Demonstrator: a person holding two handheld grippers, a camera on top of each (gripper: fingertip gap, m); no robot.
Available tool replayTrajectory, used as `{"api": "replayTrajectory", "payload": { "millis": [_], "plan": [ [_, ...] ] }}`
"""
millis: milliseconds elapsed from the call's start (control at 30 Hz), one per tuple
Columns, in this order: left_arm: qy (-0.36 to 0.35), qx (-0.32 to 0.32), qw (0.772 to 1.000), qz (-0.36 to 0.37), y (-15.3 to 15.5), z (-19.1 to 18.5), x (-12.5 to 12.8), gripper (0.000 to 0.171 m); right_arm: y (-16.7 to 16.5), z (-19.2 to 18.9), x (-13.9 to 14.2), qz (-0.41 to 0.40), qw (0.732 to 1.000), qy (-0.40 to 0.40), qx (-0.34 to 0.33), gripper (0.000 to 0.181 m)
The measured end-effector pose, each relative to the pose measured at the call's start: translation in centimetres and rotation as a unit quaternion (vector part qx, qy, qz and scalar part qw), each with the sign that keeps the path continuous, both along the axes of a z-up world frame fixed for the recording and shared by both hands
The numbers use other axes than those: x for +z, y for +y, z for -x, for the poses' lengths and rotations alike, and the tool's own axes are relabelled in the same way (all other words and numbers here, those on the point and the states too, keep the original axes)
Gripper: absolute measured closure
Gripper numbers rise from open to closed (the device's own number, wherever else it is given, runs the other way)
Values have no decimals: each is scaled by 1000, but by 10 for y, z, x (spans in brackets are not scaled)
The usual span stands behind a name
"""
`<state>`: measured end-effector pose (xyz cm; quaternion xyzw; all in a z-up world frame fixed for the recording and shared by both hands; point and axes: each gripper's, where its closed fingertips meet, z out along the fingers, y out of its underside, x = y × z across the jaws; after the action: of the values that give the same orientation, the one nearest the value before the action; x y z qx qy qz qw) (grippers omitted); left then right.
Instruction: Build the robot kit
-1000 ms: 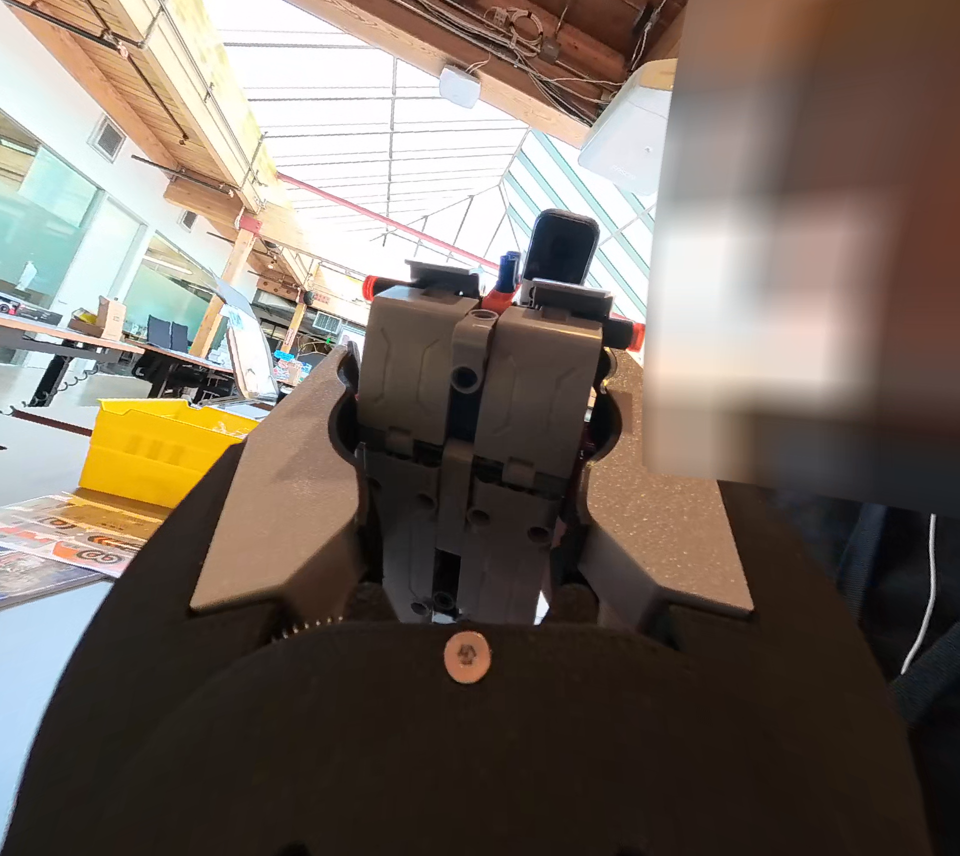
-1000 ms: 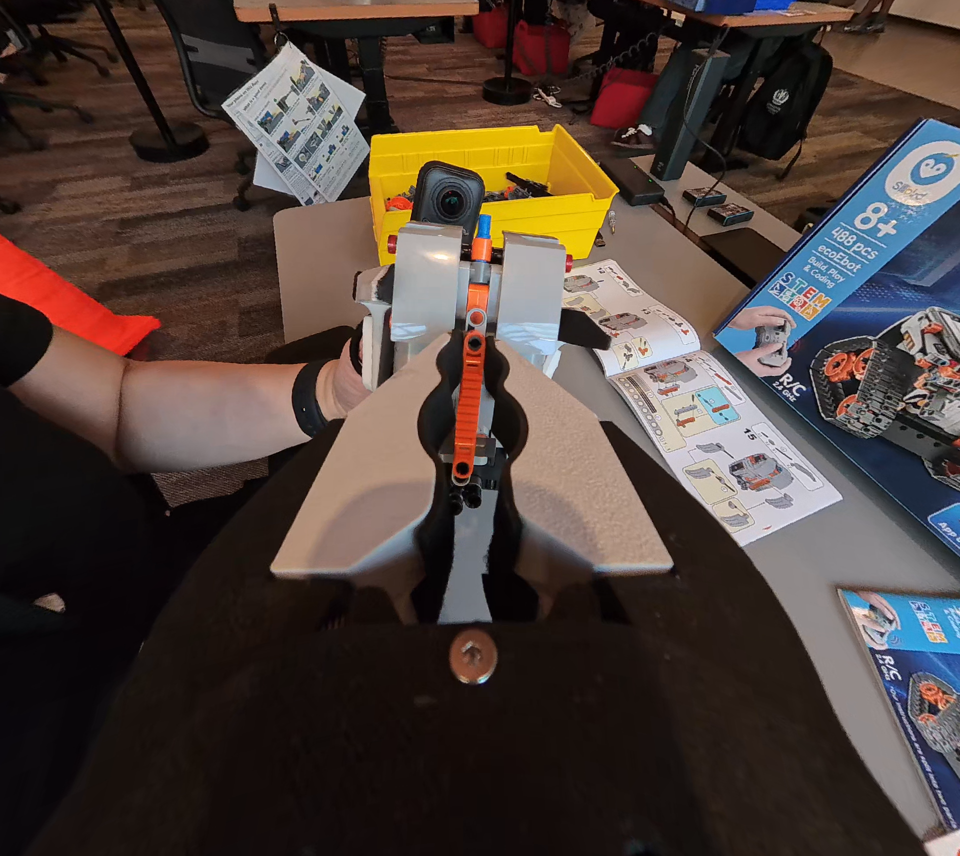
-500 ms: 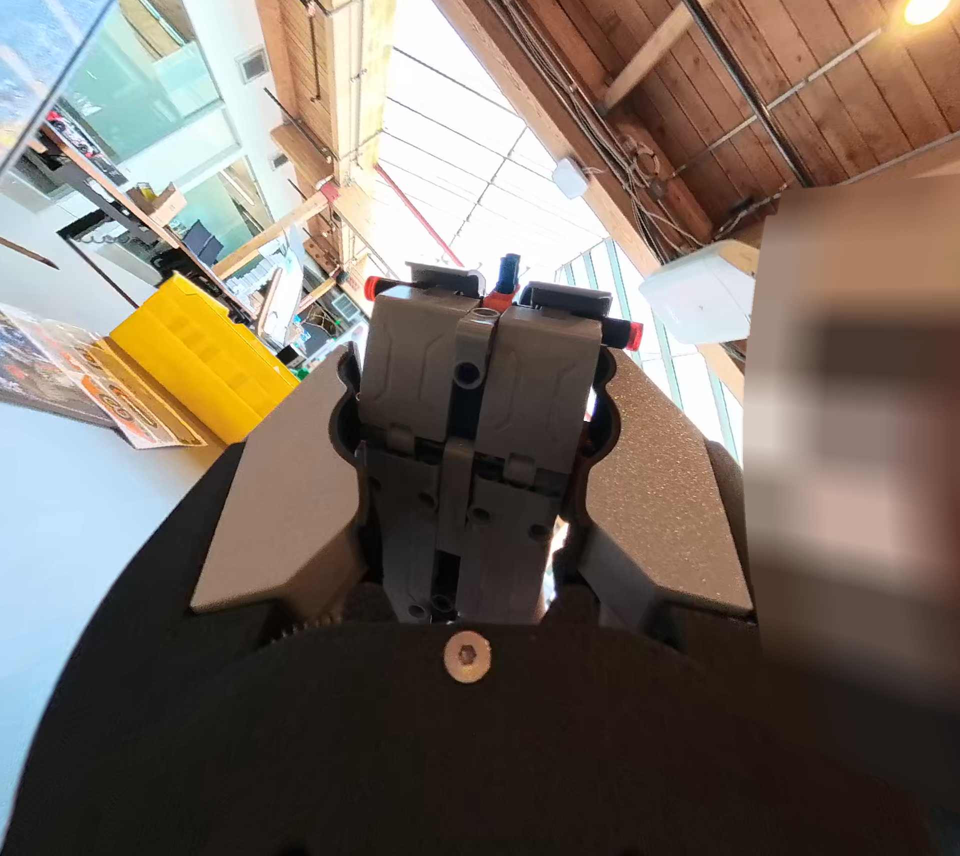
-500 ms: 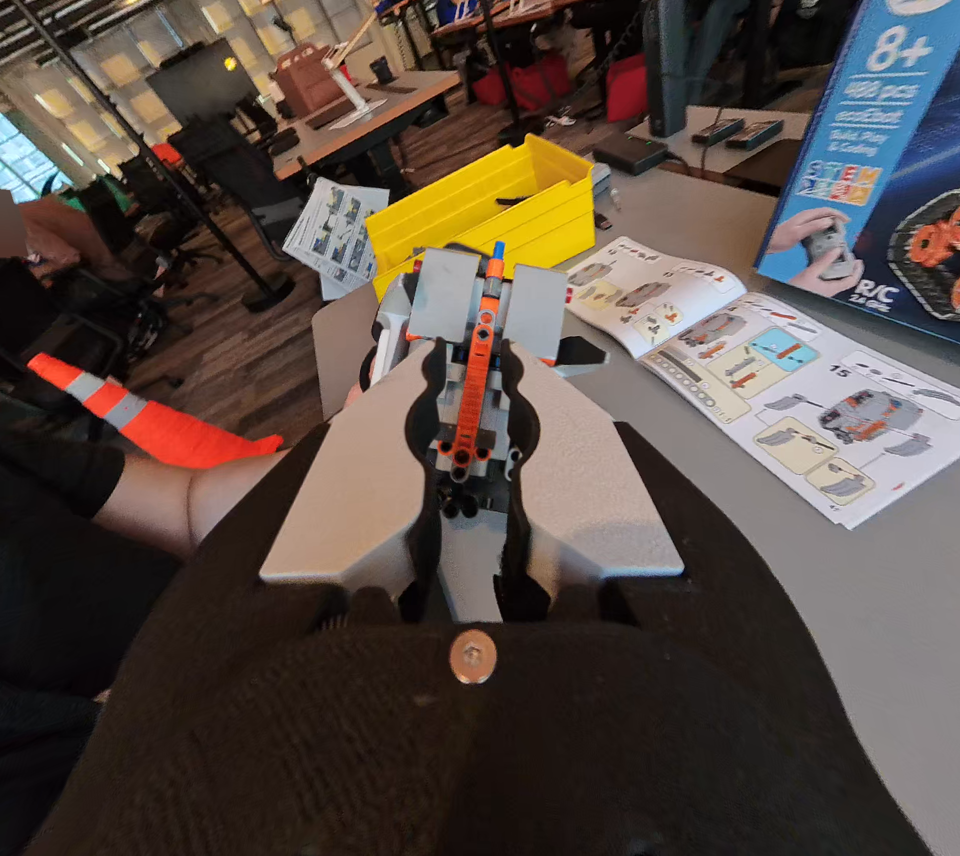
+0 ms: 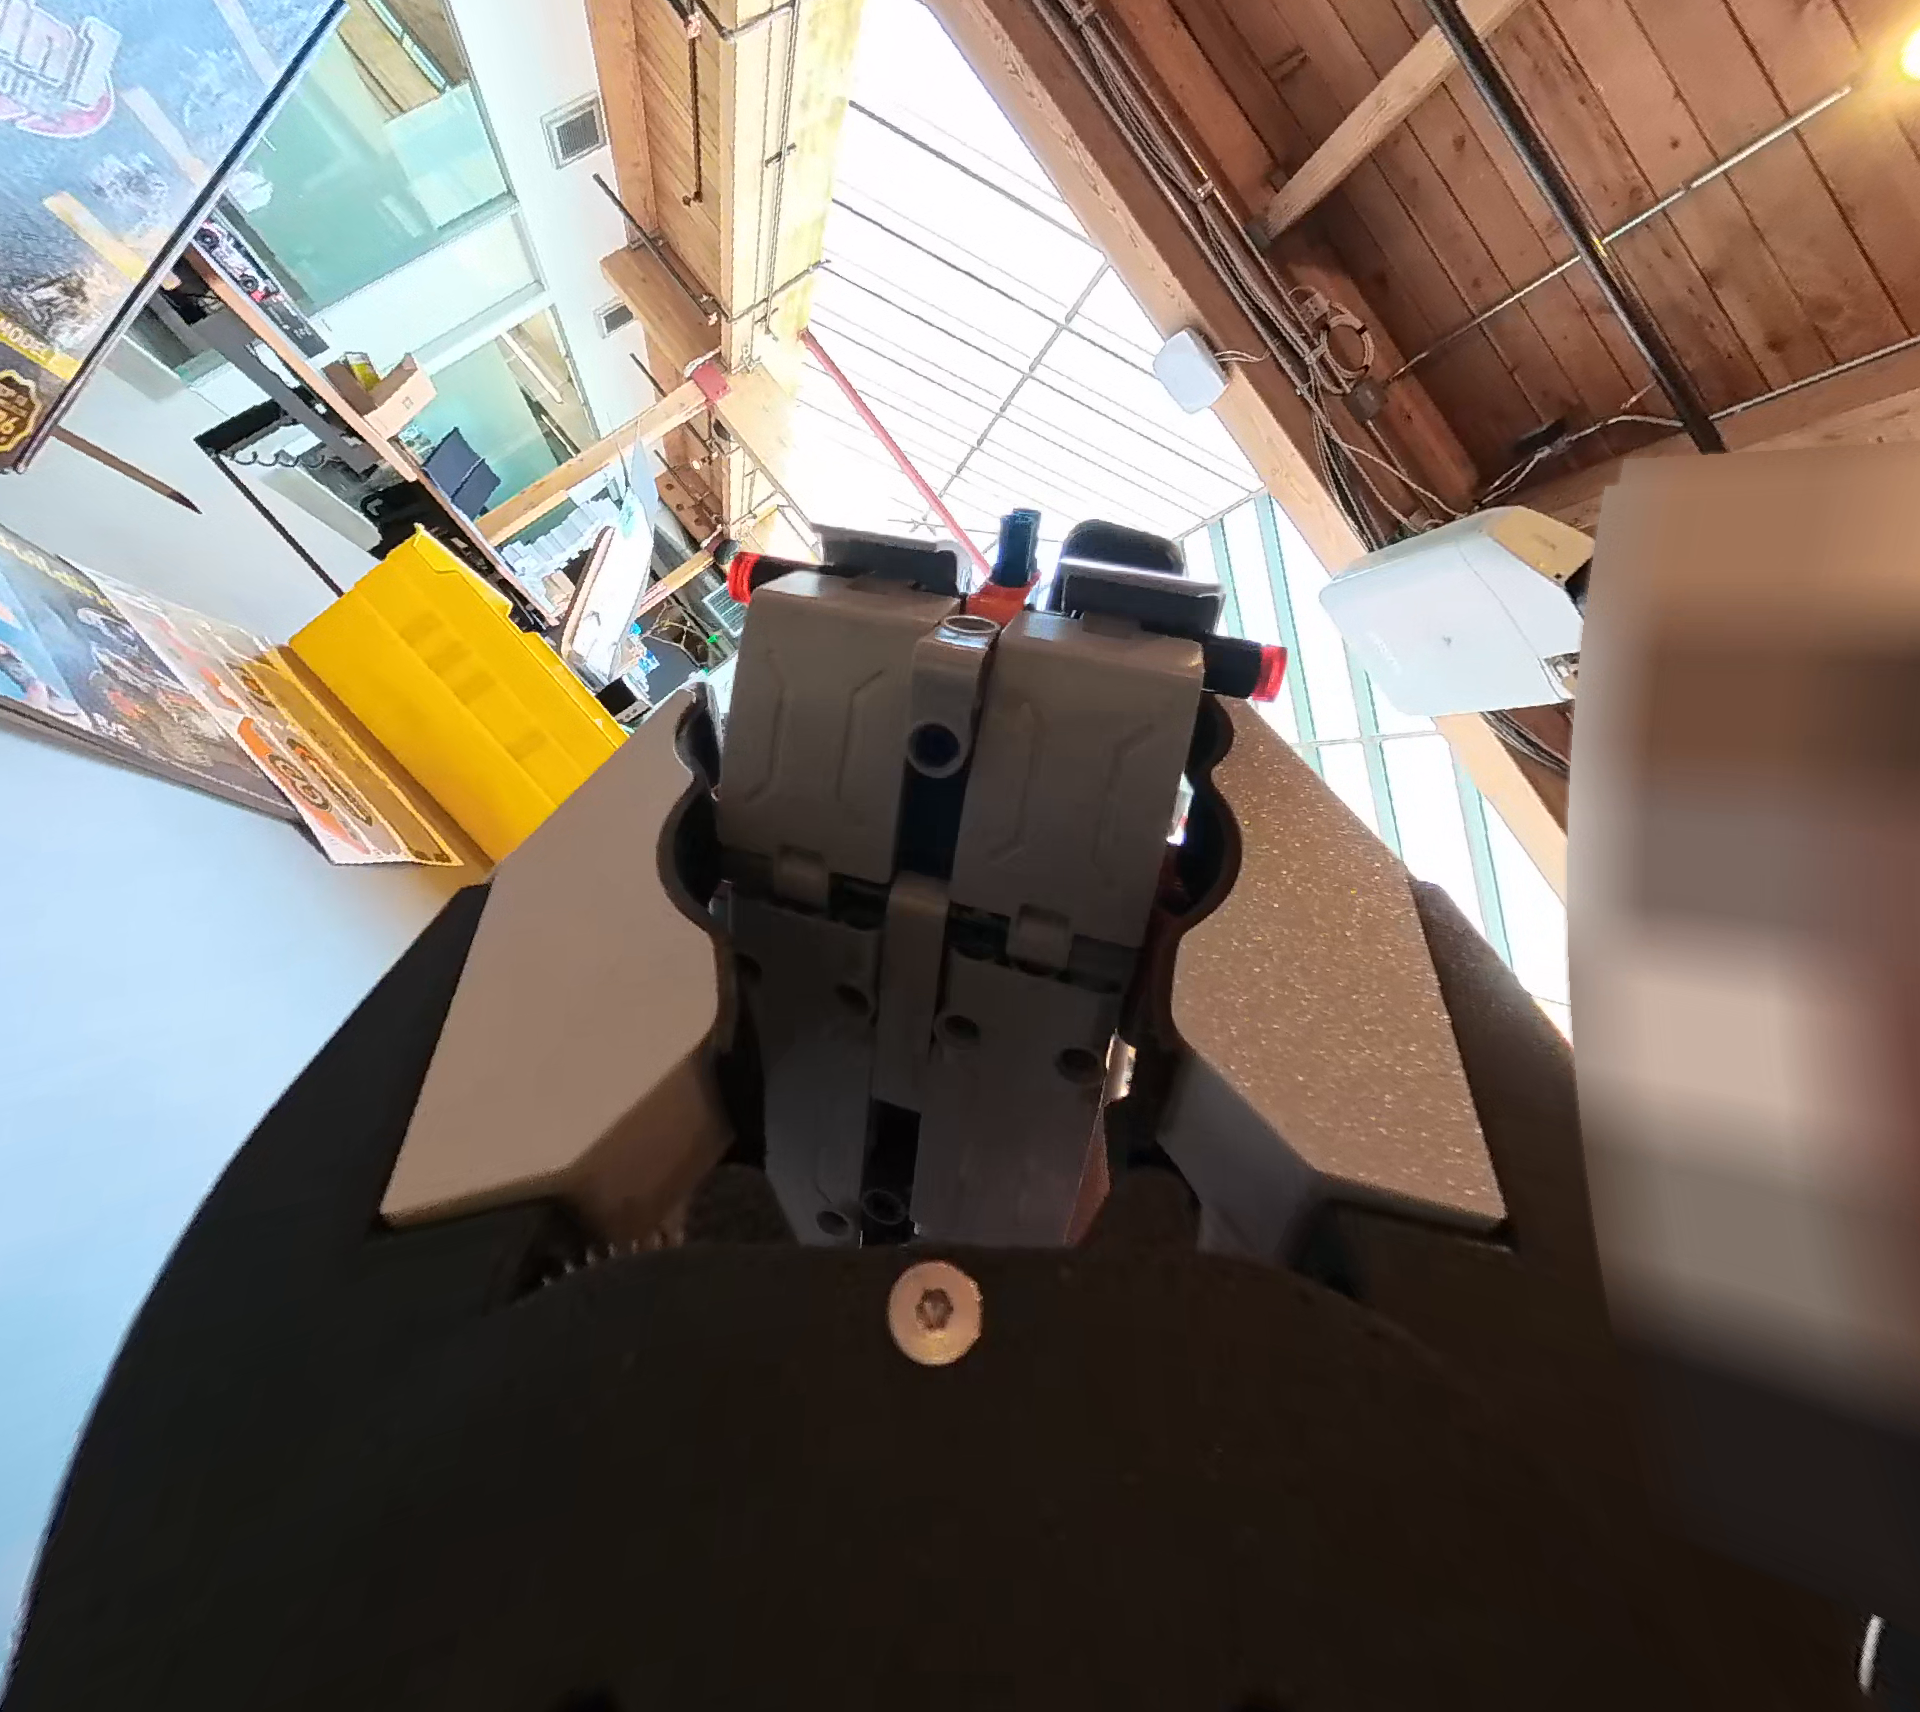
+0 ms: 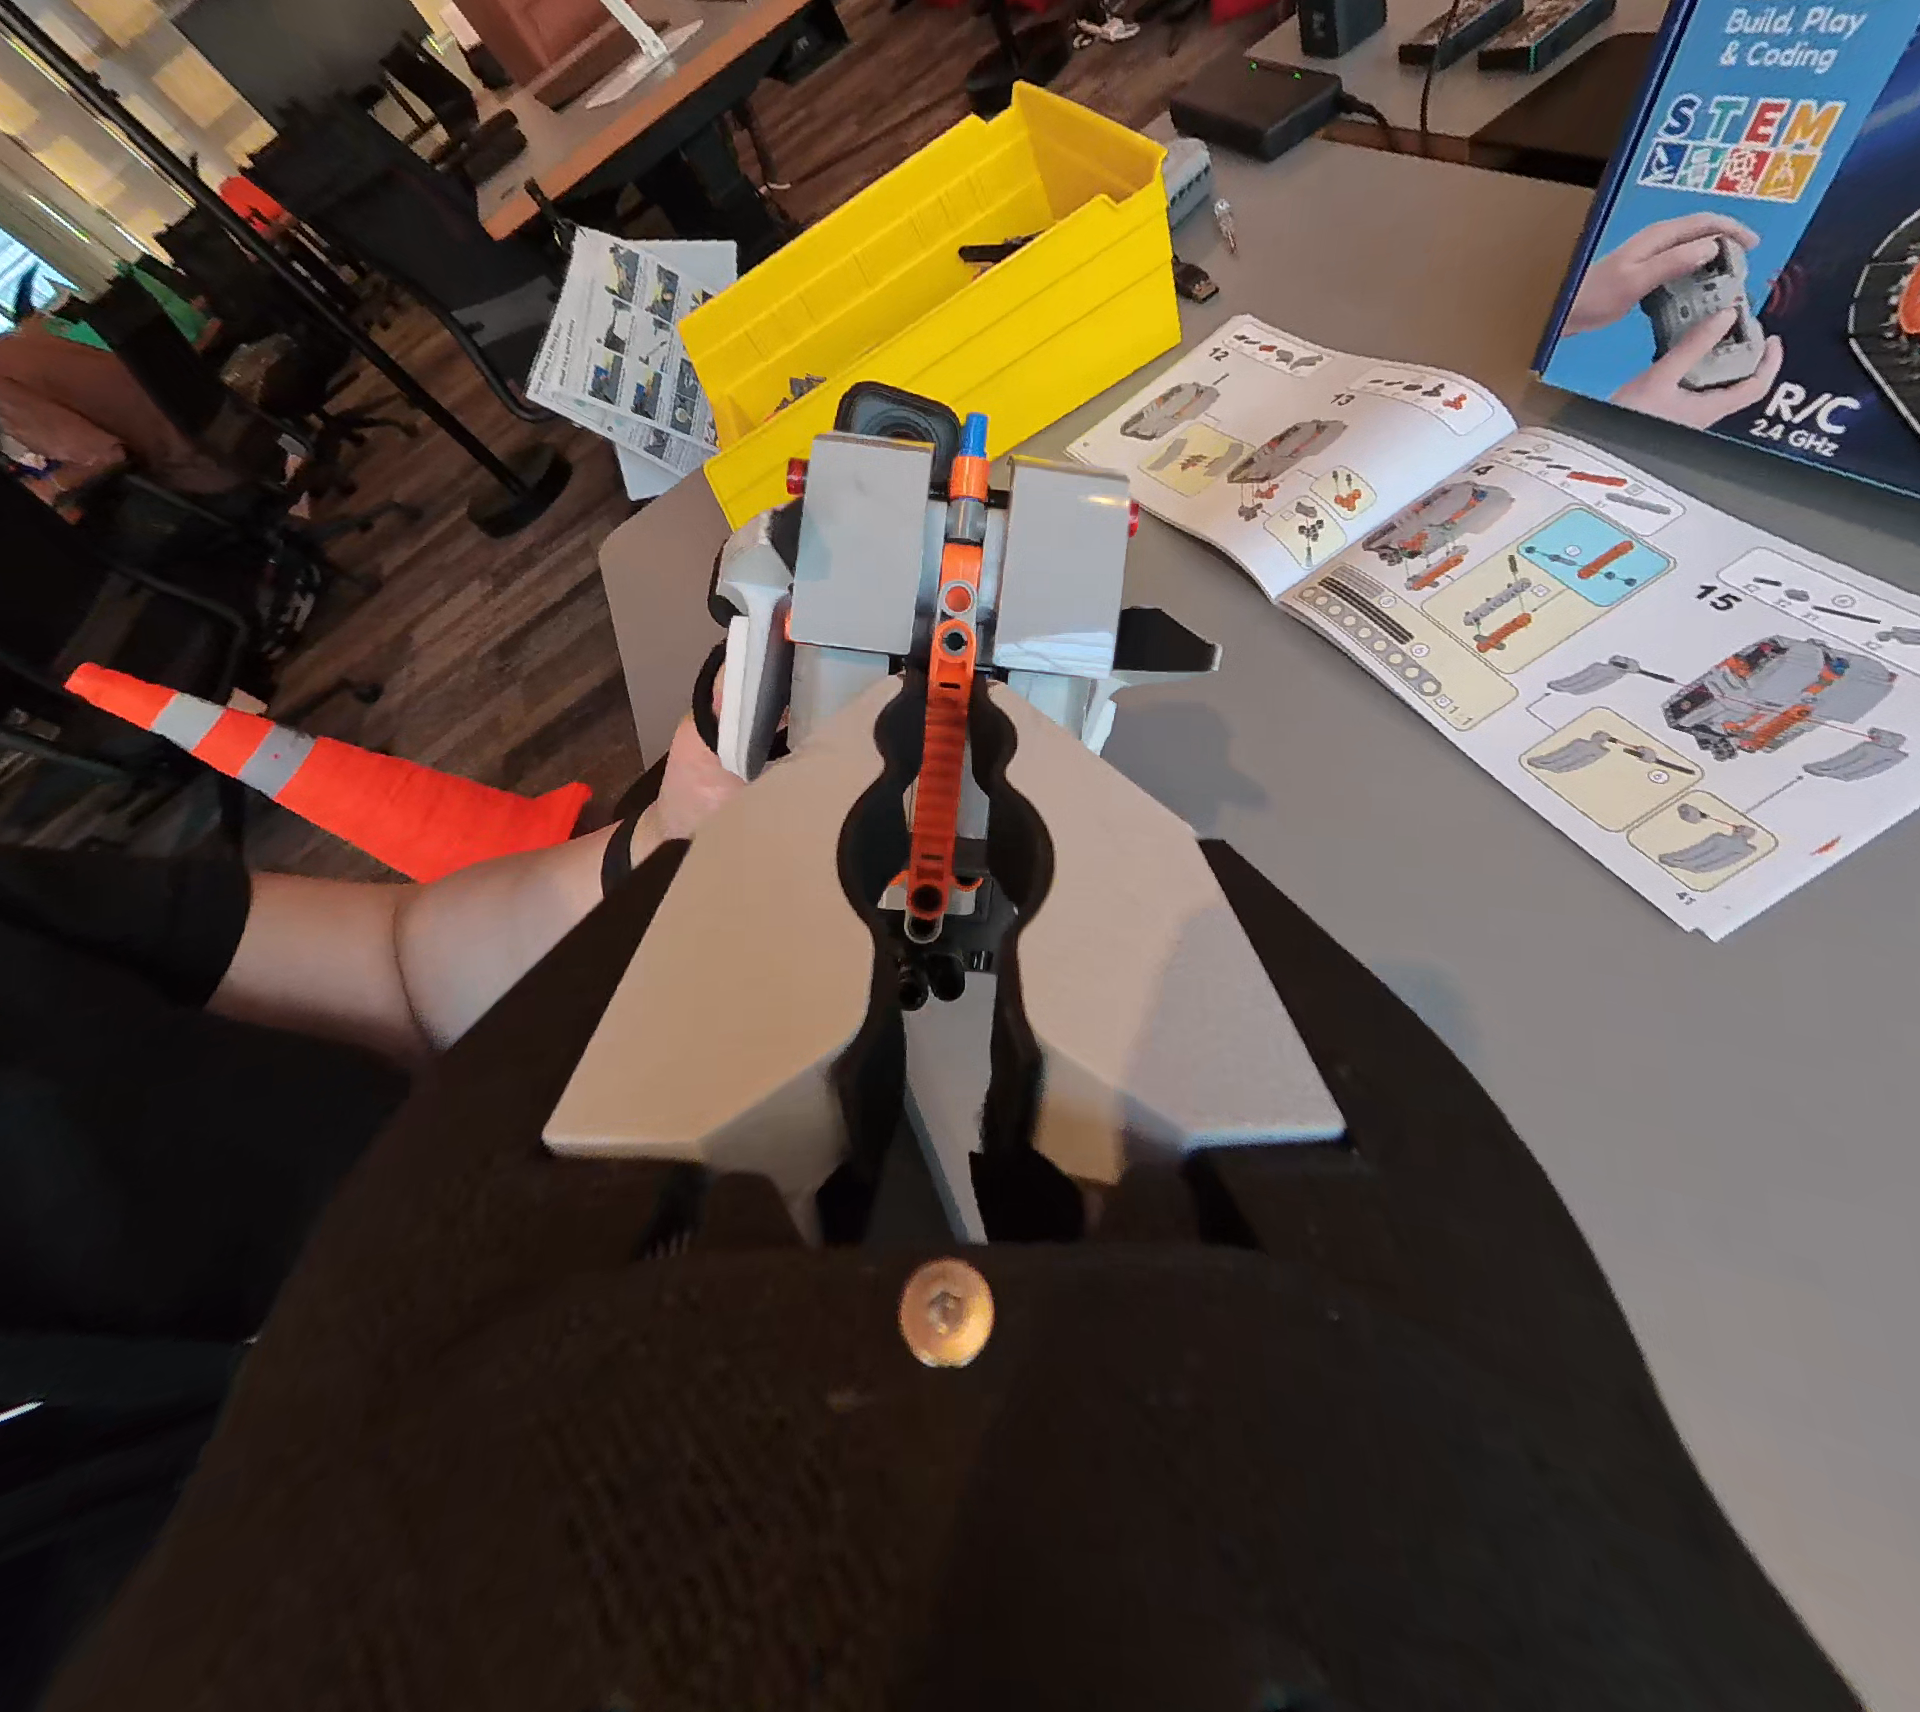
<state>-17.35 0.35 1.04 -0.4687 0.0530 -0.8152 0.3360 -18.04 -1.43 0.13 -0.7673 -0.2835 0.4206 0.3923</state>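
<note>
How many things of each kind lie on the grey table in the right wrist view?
Yellow plastic bin: 1
Open instruction booklet: 1
Blue cardboard toy box: 1
Total: 3
Both grippers, left gripper and right gripper, grip one grey brick model above the grey table.

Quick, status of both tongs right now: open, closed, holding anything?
Left tongs: closed on the grey brick assembly.
Right tongs: closed on the same grey brick assembly, along its orange beam.
</note>
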Motion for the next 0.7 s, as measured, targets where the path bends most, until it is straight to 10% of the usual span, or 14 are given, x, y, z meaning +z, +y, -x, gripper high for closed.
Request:
{"api": "replayTrajectory", "payload": {
  "millis": [633, 700],
  "plan": [
    [-21, -7, 999, 29, 9, 5, -5, 83, 8, 6, -2, -13, 997, 77, -6, 174],
    [-47, -3, 998, 32, 12, 15, 1, 83, 1, 10, 6, -21, 992, 122, 21, 153]
  ]
}}
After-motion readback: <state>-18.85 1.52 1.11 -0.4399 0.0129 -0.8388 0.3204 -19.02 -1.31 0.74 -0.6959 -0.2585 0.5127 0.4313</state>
